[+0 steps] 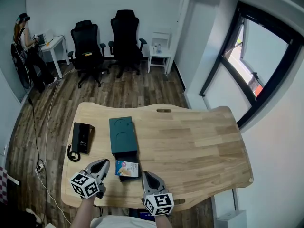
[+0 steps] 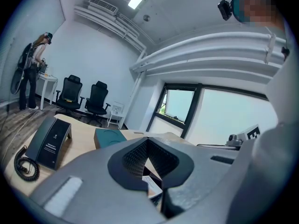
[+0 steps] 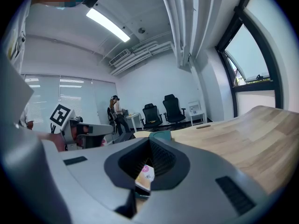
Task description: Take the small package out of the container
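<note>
A teal container [image 1: 123, 134] lies on the wooden table [image 1: 199, 146], its dark drawer pulled out toward me. The small package [image 1: 127, 168], with pale printed wrapping, lies in that drawer. My left gripper [image 1: 102, 164] is just left of the package, jaws shut and empty. My right gripper [image 1: 147, 175] sits just right of it, also shut and empty. In the left gripper view the package [image 2: 152, 185] shows below the closed left gripper [image 2: 147, 139], with the container [image 2: 110, 136] beyond. In the right gripper view the package [image 3: 145, 176] lies under the closed right gripper [image 3: 149, 141].
A black desk phone [image 1: 82, 137] with a coiled cord lies left of the container. The table's near edge is right by both grippers. Two office chairs [image 1: 107, 44] and a person [image 1: 26, 46] at a small desk are far behind. A window [image 1: 256, 56] is on the right.
</note>
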The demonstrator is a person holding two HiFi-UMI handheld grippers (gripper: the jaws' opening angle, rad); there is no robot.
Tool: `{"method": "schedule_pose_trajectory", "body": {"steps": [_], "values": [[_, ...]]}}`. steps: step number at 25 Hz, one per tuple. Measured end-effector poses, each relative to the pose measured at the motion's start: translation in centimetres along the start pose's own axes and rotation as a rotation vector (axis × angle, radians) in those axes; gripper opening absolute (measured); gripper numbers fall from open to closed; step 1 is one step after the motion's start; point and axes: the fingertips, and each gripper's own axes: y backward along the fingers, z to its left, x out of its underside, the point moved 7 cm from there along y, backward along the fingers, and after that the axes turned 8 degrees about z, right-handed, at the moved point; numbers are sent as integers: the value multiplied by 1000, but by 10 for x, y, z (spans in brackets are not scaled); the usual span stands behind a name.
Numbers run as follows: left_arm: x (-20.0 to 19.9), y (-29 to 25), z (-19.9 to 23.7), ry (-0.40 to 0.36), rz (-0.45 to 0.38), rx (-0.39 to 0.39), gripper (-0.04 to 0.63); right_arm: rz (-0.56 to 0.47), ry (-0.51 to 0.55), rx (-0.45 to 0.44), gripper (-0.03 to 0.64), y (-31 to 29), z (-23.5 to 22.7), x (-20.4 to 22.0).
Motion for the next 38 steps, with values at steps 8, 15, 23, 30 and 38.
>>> {"method": "schedule_pose_trajectory", "body": {"steps": [8,15,23,30,38], "values": [[15,-9,9,33,42,-7,0,42,-10,-4,3,-9,-9,10],[30,-14,20,84,75,-40,0,79,-19,-14,3,-20,-11,19],[55,-21,23,136,135,-56,0,128,-33,-18,3,-26,-15,38],[77,-29,33,186,181,-78,2,154,-34,-13,3,-33,-25,49],[97,-44,39,257,241,-54,5,201,-46,-17,3,-45,-34,59]]}}
